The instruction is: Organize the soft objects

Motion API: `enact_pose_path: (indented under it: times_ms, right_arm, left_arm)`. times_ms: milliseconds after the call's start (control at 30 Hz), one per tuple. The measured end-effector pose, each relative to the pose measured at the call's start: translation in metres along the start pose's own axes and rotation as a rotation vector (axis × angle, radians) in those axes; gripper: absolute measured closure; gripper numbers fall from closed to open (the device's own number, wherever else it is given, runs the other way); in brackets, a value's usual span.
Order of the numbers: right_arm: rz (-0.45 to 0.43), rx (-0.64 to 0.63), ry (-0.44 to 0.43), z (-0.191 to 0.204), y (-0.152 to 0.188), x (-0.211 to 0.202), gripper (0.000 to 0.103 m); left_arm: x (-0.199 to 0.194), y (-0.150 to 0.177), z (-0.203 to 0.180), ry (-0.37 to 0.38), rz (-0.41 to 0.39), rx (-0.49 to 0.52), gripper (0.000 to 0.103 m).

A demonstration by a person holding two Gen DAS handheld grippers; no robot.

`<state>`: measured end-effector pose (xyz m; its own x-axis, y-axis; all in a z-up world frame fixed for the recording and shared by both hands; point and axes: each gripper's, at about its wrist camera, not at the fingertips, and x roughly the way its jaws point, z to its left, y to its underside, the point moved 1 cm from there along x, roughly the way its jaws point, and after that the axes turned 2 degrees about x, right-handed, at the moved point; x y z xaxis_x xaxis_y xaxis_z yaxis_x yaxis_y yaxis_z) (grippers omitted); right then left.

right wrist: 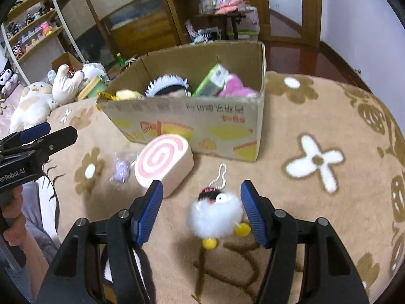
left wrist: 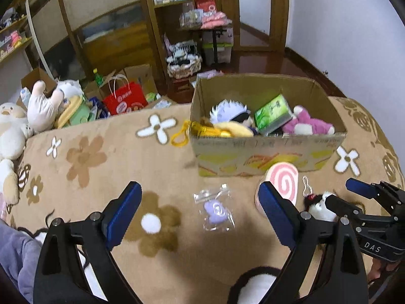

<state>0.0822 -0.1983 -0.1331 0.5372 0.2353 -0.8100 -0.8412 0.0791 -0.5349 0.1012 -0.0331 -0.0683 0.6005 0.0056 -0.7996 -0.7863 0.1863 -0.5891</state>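
low in the right wrist view, the right gripper stands wide around the fluffy white keychain, apparently about to grab it; next, close. the left gripper, also wide, frames the bagged purple charm. beyond, swirl cushion, then cardboard box.

Bagged purple charm between wide-apart left hand-held gripper fingers.

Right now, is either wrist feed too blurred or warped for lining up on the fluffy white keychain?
Right wrist view: fluffy white keychain slightly soft but readable, sitting between the open right claw fingers; fisheye bends the cardboard box edges. Left wrist view: motion blur smears the bagged purple charm and rug; the keychain is mostly hidden there.
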Motion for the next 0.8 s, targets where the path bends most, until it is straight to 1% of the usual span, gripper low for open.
enact_pose_path:
  times_ms: [133, 267, 433, 500, 600, 700, 767, 800]
  right_arm:
    - [-0.001, 0.001, -0.007, 0.001, 0.004, 0.004, 0.036]
    - [-0.007, 0.000, -0.020, 0.003, 0.002, 0.008, 0.036]
    - [0.008, -0.001, -0.014, 0.006, 0.001, 0.019, 0.036]
    - [0.027, 0.002, 0.013, 0.005, 0.003, 0.023, 0.036]
    - [0.059, 0.016, 0.000, 0.000, 0.006, 0.030, 0.036]
    - [0.100, 0.019, 0.010, -0.004, 0.012, 0.041, 0.036]
    - [0.125, 0.025, 0.005, -0.005, 0.014, 0.048, 0.038]
    - [0.141, 0.020, 0.008, -0.005, 0.016, 0.053, 0.043]
  left_arm:
    - [0.010, 0.003, 0.004, 0.002, 0.042, -0.015, 0.011]
    - [0.028, 0.009, 0.008, 0.010, 0.104, -0.032, 0.011]
    - [0.046, 0.012, 0.009, 0.026, 0.164, -0.055, 0.011]
    - [0.051, 0.013, 0.009, 0.032, 0.179, -0.058, 0.011]
    - [0.063, 0.017, 0.008, 0.027, 0.217, -0.055, 0.011]
    - [0.073, 0.018, 0.006, 0.037, 0.253, -0.056, 0.011]
    - [0.081, 0.020, 0.005, 0.039, 0.280, -0.063, 0.011]
    - [0.083, 0.021, 0.005, 0.040, 0.286, -0.063, 0.011]
